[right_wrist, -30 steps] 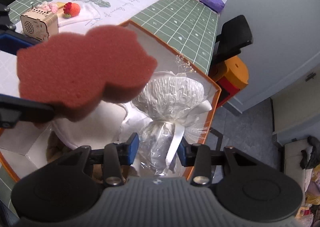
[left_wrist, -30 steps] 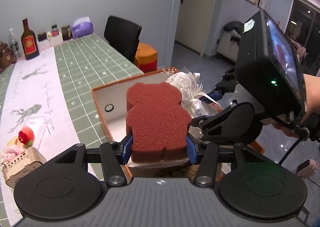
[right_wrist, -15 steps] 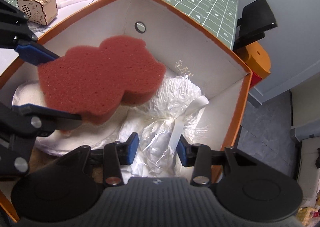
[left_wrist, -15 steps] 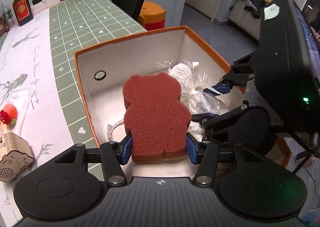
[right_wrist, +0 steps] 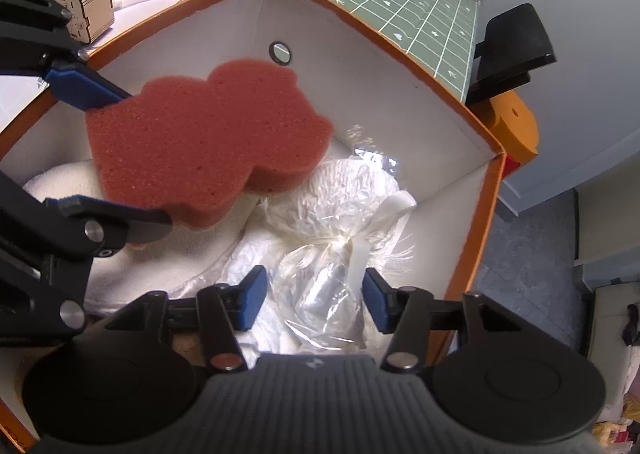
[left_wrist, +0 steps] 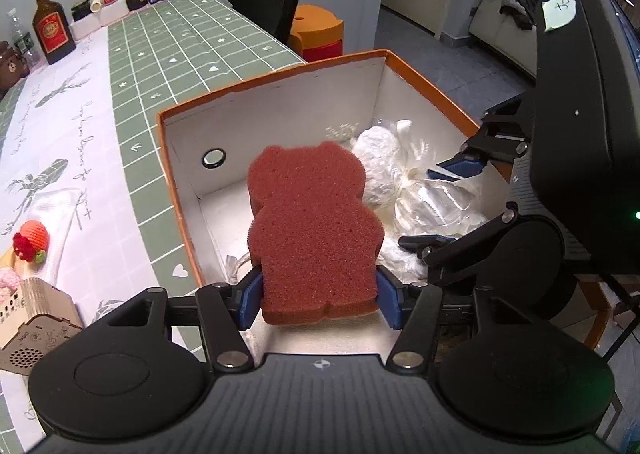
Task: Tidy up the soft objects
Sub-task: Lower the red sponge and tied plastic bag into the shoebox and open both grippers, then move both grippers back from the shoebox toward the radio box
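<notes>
Green-checked tablecloth fills the upper left of the left wrist view, and at centre sits the orange box [left_wrist: 280,82], white inside. Over its middle hangs the red bear-shaped sponge [left_wrist: 316,230]; the left gripper [left_wrist: 318,294] has just been opening, its blue pads at the sponge's sides, though real pressure I cannot tell. Low in the right wrist view, the right gripper [right_wrist: 314,300] has just been opening too, standing clear either side of the cellophane-wrapped bundle [right_wrist: 340,222]
</notes>
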Demonstrator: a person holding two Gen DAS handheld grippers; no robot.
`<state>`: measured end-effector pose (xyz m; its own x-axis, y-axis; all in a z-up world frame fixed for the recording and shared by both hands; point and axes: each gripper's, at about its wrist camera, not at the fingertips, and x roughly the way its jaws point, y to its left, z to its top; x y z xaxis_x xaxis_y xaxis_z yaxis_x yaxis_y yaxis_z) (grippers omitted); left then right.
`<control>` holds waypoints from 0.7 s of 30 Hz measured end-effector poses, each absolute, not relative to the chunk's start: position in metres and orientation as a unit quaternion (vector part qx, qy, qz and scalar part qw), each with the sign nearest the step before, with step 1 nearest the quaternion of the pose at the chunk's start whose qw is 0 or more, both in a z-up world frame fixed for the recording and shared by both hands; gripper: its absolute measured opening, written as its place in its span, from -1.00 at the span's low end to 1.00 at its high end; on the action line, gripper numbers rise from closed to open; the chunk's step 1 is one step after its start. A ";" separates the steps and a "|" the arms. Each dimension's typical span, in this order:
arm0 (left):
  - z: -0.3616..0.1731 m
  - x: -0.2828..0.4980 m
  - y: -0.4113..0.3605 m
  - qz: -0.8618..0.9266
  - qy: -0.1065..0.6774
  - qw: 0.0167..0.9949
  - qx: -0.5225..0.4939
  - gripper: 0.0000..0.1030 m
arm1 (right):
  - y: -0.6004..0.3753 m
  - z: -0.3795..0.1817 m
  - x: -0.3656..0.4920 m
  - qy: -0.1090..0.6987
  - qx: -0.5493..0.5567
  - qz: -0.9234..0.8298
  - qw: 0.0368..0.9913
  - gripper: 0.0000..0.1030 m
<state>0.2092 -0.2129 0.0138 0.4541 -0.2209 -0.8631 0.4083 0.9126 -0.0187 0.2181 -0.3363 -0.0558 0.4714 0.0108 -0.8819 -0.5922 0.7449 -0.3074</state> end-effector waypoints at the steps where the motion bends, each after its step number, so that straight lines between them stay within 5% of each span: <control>1: 0.015 0.209 -0.211 -0.184 0.489 0.848 0.091 0.41 | -0.336 -0.054 0.217 0.478 -0.306 0.186 0.802 0.08; 4: 0.020 0.206 -0.204 -0.188 0.488 0.850 0.069 0.46 | -0.335 -0.048 0.214 0.471 -0.316 0.174 0.805 0.31; 21: 0.065 0.150 -0.163 -0.185 0.375 0.908 0.042 0.54 | -0.317 0.003 0.160 0.398 -0.331 0.124 0.847 0.33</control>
<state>0.1503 -0.1634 0.0655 0.6512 -0.3038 -0.6954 0.3669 0.9282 -0.0619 0.1596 -0.3171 0.0028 0.6519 -0.0537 -0.7564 -0.4733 0.7505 -0.4612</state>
